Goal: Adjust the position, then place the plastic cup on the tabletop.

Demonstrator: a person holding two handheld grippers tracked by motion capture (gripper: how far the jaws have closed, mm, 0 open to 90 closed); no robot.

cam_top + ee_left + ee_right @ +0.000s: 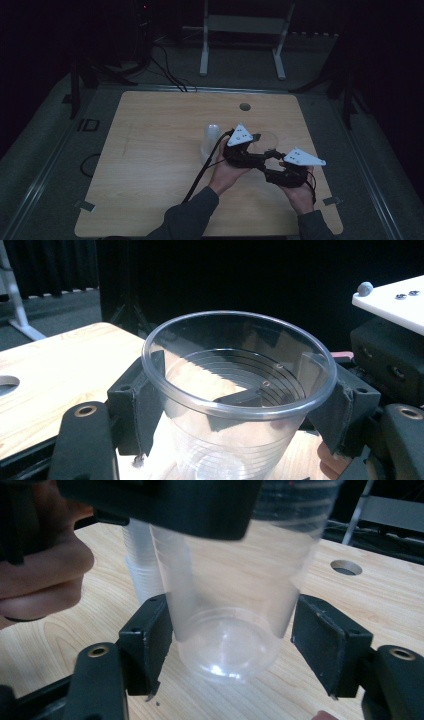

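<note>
the table [150, 165] is pale wood grain, with a round cable hole [244, 106] near its far edge. around it lies grey floor in a dark room; a white metal stand [243, 30] rises beyond the far edge, and black cables [167, 70] trail over the floor towards the far left corner.

a clear plastic cup [235, 390] is held above the right half of the table, nearer the near edge than the far one. the left gripper [240, 405] pinches it just under the rim, both pads pressed flat against the wall. the right gripper [232, 645] sits around the cup's base [227, 642], its jaws spread: the left pad is at the wall, the right pad stands clear of it with a gap. a stack of clear cups [210, 140] stands on the table just left of the hands, about mid-depth.

from above, the dim light and both grippers' grey plates cover most of the held cup; only part of its rim [267, 136] is faintly traceable. in the right gripper view the cup's top is cut off behind the left gripper's black body, and whether the base touches the table cannot be told.
</note>
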